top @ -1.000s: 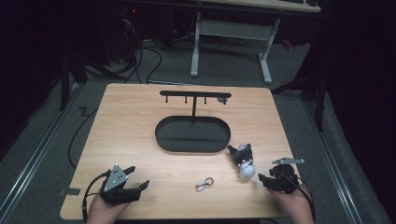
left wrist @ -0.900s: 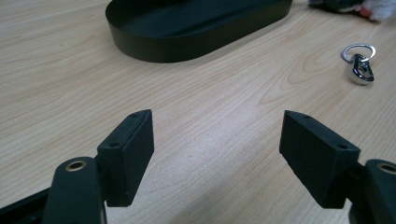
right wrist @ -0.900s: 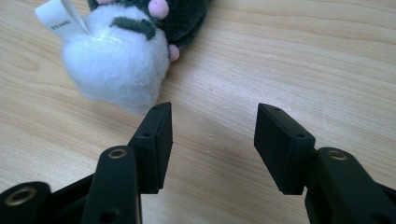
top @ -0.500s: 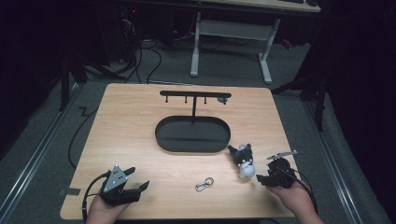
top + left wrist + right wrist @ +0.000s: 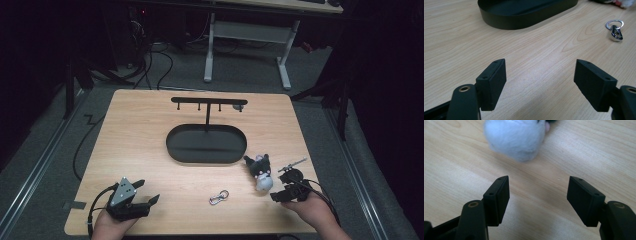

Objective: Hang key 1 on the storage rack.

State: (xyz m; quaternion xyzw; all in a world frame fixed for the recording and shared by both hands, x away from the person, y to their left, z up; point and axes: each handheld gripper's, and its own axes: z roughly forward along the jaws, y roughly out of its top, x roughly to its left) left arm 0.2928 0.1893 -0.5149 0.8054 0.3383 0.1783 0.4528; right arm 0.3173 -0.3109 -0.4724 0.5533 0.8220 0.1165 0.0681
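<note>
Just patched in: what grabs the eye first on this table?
The black oval tray with its T-shaped hook rack dominates mid-table. Right of it lies a small black-and-white plush toy, with the open right tool just short of it. A silver clasp sits near the front edge; the left tool waits open at front left.

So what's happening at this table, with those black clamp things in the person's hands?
A person sits at a wooden table with a handheld gripper in each hand. Both are open and holding nothing. The right gripper points at a small black-and-white plush toy lying just ahead of it, not touching it. The left gripper rests near the table's front edge. Between them lies a metal key clip. Behind that stands a black oval tray with a hook rack, nothing hanging on it.
</note>
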